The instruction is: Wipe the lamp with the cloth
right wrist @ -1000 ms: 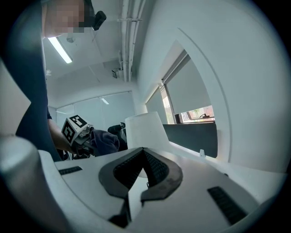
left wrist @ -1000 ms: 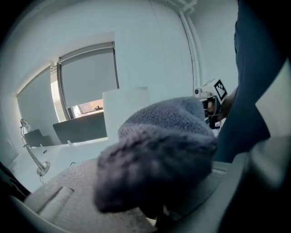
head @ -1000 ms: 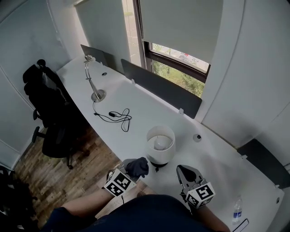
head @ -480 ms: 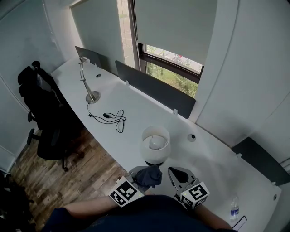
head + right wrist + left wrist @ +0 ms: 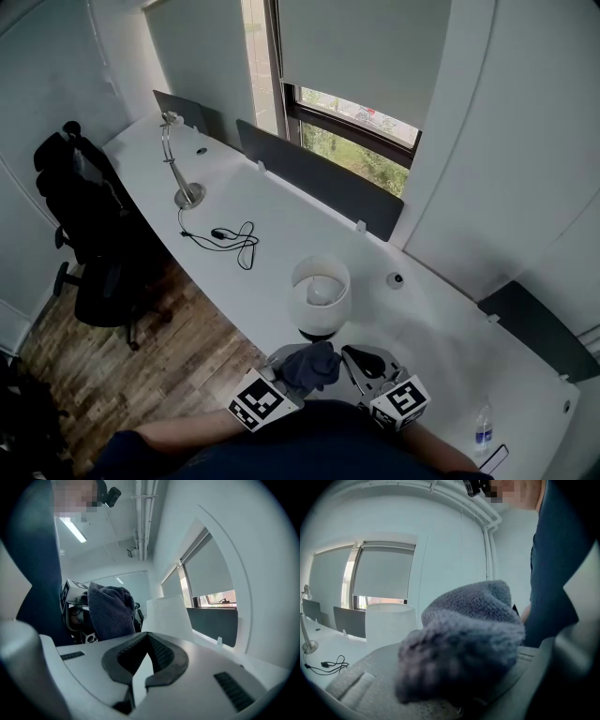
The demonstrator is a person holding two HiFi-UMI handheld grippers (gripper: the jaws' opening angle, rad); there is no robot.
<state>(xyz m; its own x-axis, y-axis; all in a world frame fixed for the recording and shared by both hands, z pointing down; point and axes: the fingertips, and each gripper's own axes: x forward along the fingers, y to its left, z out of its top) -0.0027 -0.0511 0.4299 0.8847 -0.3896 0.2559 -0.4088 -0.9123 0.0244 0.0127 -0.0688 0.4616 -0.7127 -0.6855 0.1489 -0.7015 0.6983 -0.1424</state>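
Observation:
A table lamp with a white drum shade (image 5: 321, 293) stands near the front edge of the white desk (image 5: 281, 225). Just in front of its base, my left gripper (image 5: 292, 364) is shut on a dark blue-grey cloth (image 5: 310, 365), bunched up and hiding the jaws. In the left gripper view the cloth (image 5: 464, 644) fills the middle and the shade (image 5: 389, 623) stands behind it on the left. My right gripper (image 5: 367, 360) sits close to the right of the cloth, shut with nothing in it. Its view shows the pads meeting (image 5: 148, 637), the cloth (image 5: 110, 611) and the shade (image 5: 169, 616).
A metal desk lamp (image 5: 176, 164) and a coiled black cable (image 5: 234, 239) lie far left on the desk. Dark divider panels (image 5: 319, 178) line the window side. A small round object (image 5: 395, 279) sits right of the lamp, a water bottle (image 5: 483, 431) at far right, an office chair (image 5: 89, 234) left.
My left gripper has carried the cloth rightward to just in front of the lamp's base. The right gripper has come in closer beside it.

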